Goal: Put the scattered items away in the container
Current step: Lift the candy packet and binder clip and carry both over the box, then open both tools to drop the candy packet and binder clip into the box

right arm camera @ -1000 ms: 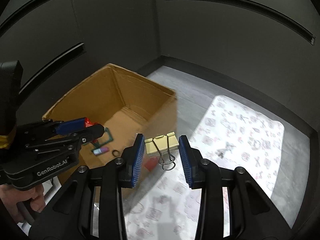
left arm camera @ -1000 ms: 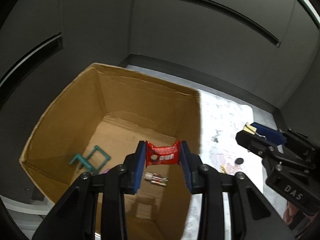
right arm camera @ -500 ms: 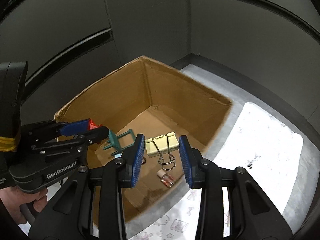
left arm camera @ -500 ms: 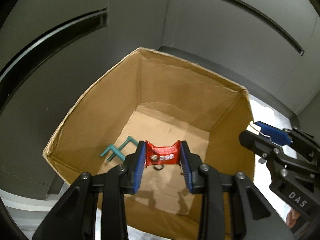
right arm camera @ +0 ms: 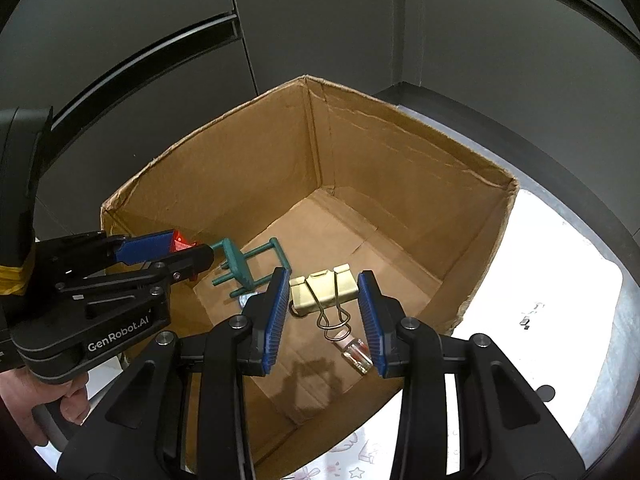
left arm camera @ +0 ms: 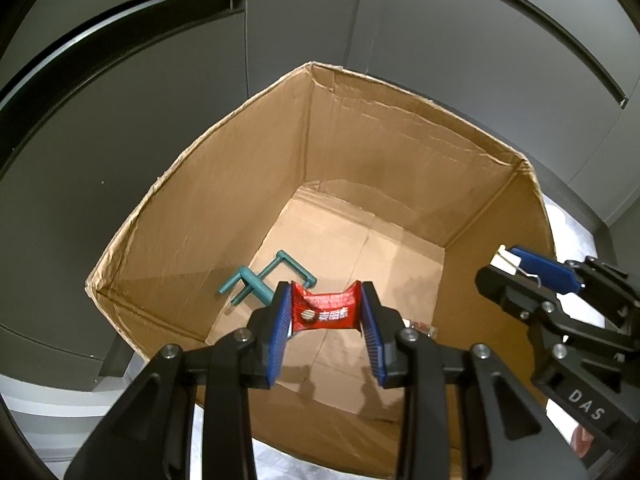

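Above the open cardboard box [left arm camera: 224, 200], a red packet [left arm camera: 325, 313] is pinched by the left gripper [left arm camera: 325, 320], and a binder clip [right arm camera: 324, 290] by the right gripper [right arm camera: 324, 312].

Both cameras ride just behind their blue-padded fingers, tilted steeply down into the open cardboard box [left arm camera: 208, 208] from close above its near rim. The left wrist view catches the right gripper [left arm camera: 516, 270] at its right edge; the right wrist view catches the left gripper [right arm camera: 184, 250] at its left. The 2 views share the box floor and the teal rack [right arm camera: 240, 266].
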`<action>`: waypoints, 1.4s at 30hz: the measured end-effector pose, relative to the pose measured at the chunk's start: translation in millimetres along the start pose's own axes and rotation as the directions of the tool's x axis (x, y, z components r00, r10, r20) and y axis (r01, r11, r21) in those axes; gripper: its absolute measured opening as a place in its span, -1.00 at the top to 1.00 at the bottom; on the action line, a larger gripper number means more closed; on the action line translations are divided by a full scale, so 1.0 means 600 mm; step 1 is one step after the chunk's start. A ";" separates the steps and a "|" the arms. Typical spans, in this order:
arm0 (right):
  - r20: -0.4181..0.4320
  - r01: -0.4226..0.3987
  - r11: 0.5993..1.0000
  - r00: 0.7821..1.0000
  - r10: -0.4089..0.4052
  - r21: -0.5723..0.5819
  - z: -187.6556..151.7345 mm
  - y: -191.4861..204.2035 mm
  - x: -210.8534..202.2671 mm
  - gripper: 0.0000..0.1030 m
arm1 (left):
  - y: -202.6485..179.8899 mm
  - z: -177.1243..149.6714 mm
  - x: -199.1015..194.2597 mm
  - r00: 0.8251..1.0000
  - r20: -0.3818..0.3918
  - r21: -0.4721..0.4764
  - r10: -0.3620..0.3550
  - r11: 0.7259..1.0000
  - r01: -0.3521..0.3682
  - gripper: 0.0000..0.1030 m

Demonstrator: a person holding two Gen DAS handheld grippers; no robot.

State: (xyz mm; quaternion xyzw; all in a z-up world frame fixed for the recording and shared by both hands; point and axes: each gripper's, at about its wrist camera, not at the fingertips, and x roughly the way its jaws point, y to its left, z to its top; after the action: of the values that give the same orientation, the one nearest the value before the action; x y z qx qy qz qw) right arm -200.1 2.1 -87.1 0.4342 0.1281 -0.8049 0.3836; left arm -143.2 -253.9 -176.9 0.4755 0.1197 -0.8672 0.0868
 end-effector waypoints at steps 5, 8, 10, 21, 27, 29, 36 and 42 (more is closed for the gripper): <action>-0.013 0.003 1.000 1.000 -0.003 0.002 0.000 -0.003 0.003 0.29 | 0.003 0.001 0.005 1.000 -0.005 -0.007 0.003 1.000 -0.003 0.35; -0.017 0.001 1.000 1.000 -0.001 -0.001 0.002 -0.001 0.007 0.29 | 0.003 0.000 0.005 1.000 -0.009 -0.007 0.003 1.000 -0.003 0.35; -0.018 0.001 1.000 1.000 -0.001 -0.003 0.001 -0.002 0.004 0.29 | 0.003 0.000 0.005 1.000 -0.011 -0.006 0.005 1.000 -0.005 0.35; -0.001 -0.033 0.999 0.999 0.033 -0.030 -0.010 0.023 0.049 -0.06 | 0.000 0.000 0.006 1.000 -0.010 -0.022 -0.009 1.000 0.009 0.22; 0.037 -0.033 0.999 0.999 0.034 -0.007 -0.012 0.049 0.058 -0.47 | 0.001 0.001 0.000 1.000 0.011 -0.044 0.027 0.999 -0.027 -0.60; 0.049 -0.050 0.999 0.998 0.049 0.014 -0.012 0.056 0.065 -0.63 | 0.008 0.000 0.000 0.999 0.017 -0.053 0.030 0.998 -0.029 -0.94; 0.084 -0.060 0.998 0.995 0.057 0.033 -0.010 0.105 0.087 -0.99 | 0.006 -0.004 0.001 0.999 0.010 -0.034 0.046 0.998 -0.045 -1.00; 0.086 -0.061 0.998 0.995 0.058 0.029 -0.013 0.162 0.115 -1.00 | 0.008 -0.002 0.000 0.998 0.013 -0.034 0.054 0.998 -0.053 -1.00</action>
State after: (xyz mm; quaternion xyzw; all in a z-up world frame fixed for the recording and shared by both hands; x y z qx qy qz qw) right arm -147.2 -94.1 -134.3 0.4092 0.0859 -0.8129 0.4055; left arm -141.1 -258.0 -177.9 0.4708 0.1207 -0.8659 0.1187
